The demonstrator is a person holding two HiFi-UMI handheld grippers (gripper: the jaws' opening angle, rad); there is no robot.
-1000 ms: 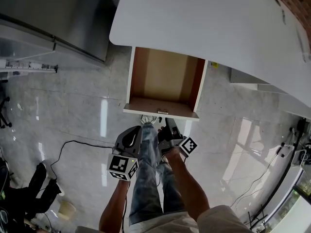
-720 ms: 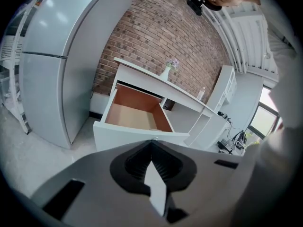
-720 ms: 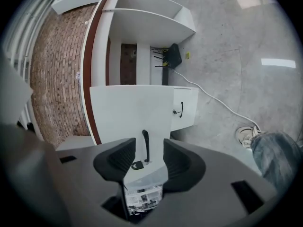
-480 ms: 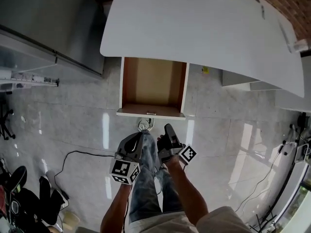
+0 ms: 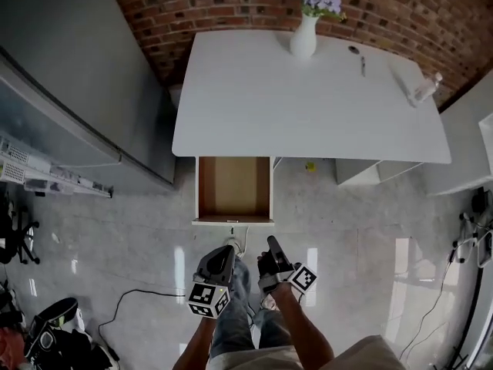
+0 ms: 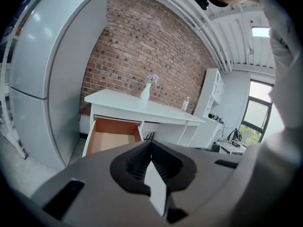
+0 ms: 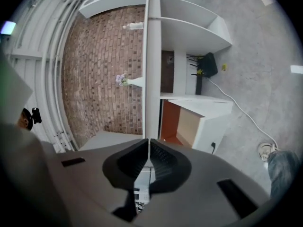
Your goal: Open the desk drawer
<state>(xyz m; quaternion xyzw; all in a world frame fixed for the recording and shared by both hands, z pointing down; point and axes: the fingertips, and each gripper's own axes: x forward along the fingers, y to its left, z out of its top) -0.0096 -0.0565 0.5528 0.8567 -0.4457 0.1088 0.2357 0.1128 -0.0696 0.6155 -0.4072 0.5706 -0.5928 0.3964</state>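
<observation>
My left gripper [image 6: 151, 144] has its jaws clenched: the pads meet at the tips and nothing is caught between them. The right gripper [image 7: 147, 143] has just been closing its jaws. They stand together as well, with only a hairline slit between the pads and nothing in it.

The drawer [image 5: 234, 185] is pulled out from under the white counter [image 5: 308, 106], and the head view looks straight into its brown inside. It lies ahead of both pairs of jaws and well apart from them, with a stretch of grey floor [image 5: 347, 230] between. From the left jaws it sits ahead and off to the left. The right jaws are rolled onto their side, and from them it shows beyond the tips, a little to one side. Farther beyond the jaws, at the counter's far edge, a white vase [image 5: 303, 41] of pale flowers stands near the brick wall [image 5: 231, 6].
</observation>
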